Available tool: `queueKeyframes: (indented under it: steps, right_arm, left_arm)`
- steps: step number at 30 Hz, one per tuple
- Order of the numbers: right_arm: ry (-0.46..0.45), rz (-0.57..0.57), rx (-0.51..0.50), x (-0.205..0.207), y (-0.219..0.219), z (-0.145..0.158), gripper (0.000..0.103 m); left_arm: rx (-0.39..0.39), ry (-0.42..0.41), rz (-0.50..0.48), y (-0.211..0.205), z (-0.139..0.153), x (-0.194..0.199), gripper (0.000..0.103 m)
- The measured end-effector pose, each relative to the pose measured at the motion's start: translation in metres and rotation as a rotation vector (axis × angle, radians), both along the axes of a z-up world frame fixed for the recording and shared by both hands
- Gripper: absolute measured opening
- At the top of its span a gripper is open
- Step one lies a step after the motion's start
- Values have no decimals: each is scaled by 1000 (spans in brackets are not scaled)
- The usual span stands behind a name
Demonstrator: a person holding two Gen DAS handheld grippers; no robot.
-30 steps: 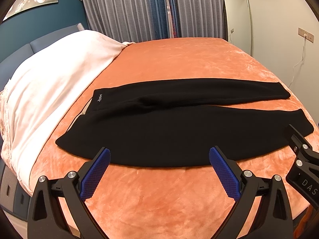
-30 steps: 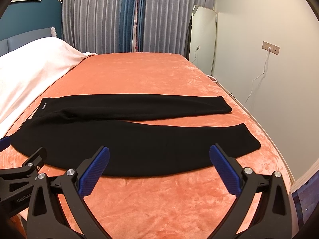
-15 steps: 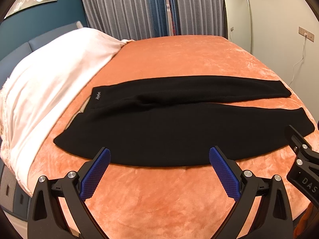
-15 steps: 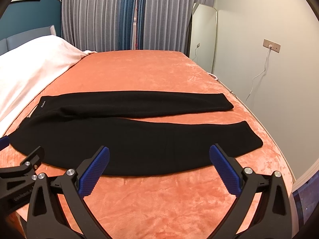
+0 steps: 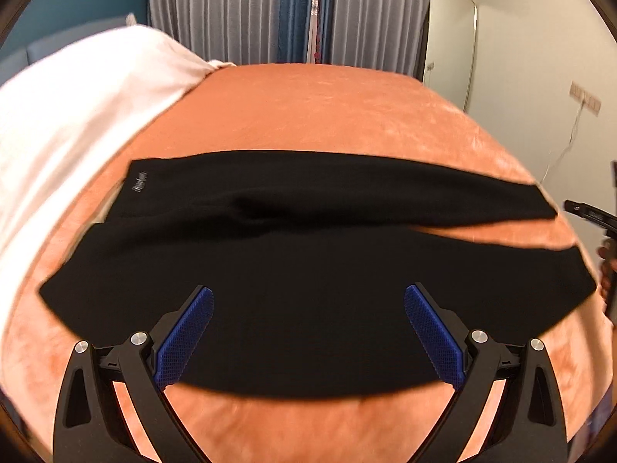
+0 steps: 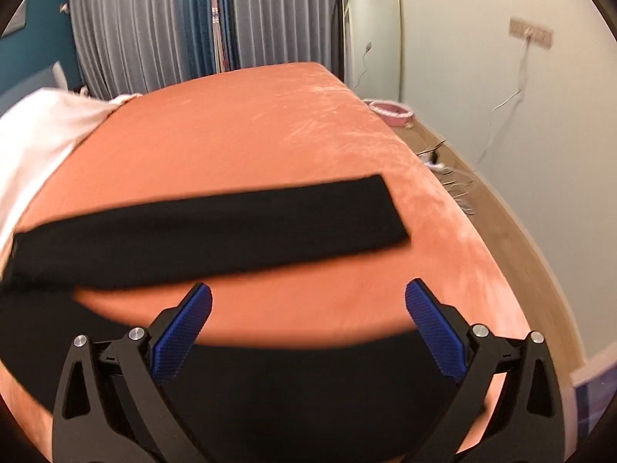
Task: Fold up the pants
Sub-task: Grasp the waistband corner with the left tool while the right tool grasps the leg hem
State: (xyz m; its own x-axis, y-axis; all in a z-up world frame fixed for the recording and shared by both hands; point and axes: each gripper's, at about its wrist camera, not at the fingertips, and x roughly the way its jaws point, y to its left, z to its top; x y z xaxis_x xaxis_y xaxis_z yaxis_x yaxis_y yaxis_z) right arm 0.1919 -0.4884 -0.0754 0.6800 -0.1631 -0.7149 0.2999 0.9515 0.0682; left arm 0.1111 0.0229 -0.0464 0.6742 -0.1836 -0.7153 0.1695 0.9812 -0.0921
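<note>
Black knit fills far more of both my views than it did half a second ago: the pants (image 5: 293, 270) now run under the tips of my left gripper (image 5: 308, 332), where before their near edge lay ahead of the fingers with bare orange between. On the right, the view has swung toward the leg ends, so the waistband with its small label (image 5: 139, 184) shows only in the left wrist view. Both pictures are blurred.

The pants lie flat across the orange bedspread (image 5: 327, 115), waist toward the white cover (image 5: 77, 108) on the left, legs stretching right, the far leg (image 6: 216, 223) and near leg (image 6: 308, 386) split by a wedge of orange.

My left gripper is spread wide, blue pads (image 5: 185, 339) well apart, holding nothing; it sits low over the middle of the near leg, pointing across the bed toward the curtains (image 5: 270, 7). Whether its tips touch the cloth I cannot tell.

My right gripper (image 6: 308, 332) is likewise fully released, its blue pads (image 6: 435, 332) apart and empty, poised over the near leg close to its cuff. It is angled toward the far leg's cuff, with the wall and wooden floor (image 6: 501, 208) beyond. In the left view its black frame (image 5: 594, 216) juts in at the right edge, just past the leg ends.
</note>
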Motion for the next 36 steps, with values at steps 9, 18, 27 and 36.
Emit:
queueKeyframes:
  steps: [9,18,27,36]
  right_arm:
    - [187,28,35,119,-82,-55,98]
    - [214,51,63,149,-89,-75,98]
    - [190,54,69,149,-80,-69,58]
    - [66,39,154,122,-67,-21,16]
  left_arm:
    - [43,150,69,23,-29,84,98]
    - [49,154,369,162,-10,230,98]
    - [164,298,498,246,-70,337,85]
    - [23,157,422,234,-29,321,19]
